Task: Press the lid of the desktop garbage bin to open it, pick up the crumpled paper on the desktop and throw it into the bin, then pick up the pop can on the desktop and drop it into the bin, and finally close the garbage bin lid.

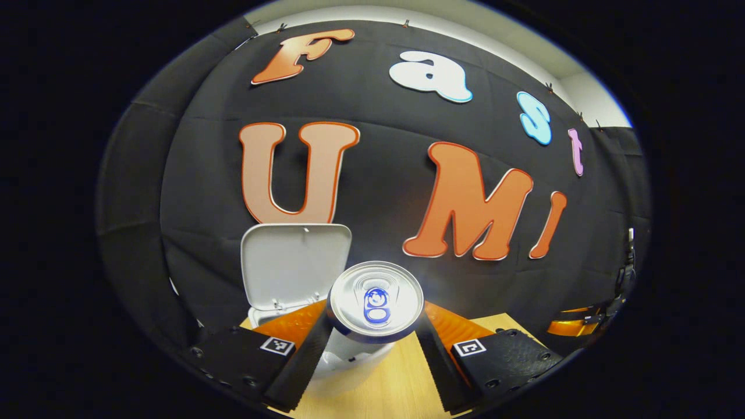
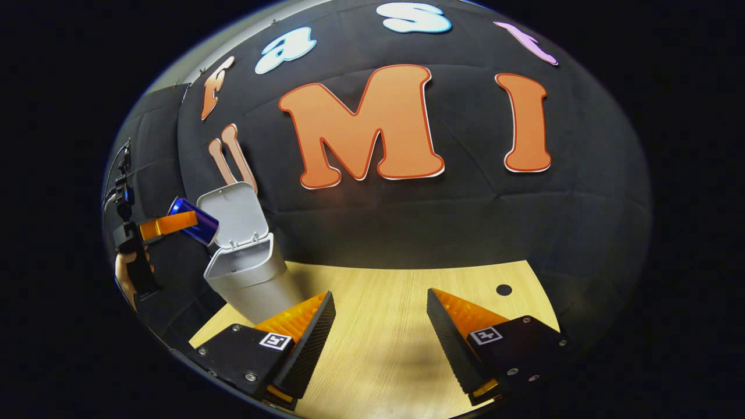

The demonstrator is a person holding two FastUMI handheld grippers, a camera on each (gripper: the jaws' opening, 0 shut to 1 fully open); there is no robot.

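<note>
Bin lid (image 1: 295, 265) is already popped, no crumpled paper on the surface (image 2: 396, 326), my left tongs (image 1: 375, 326) clamp the pop can (image 1: 375, 299) above the bin (image 2: 250, 285), right tongs (image 2: 378, 343) gaping empty; drop and shut left.

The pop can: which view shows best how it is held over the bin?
The right gripper view: the pop can is seen from the side, tilted, in the left gripper beside the bin's raised lid. The left gripper view shows mainly its top, between the fingers.

Pop can (image 1: 375, 301) above open garbage bin (image 2: 250, 273).
</note>
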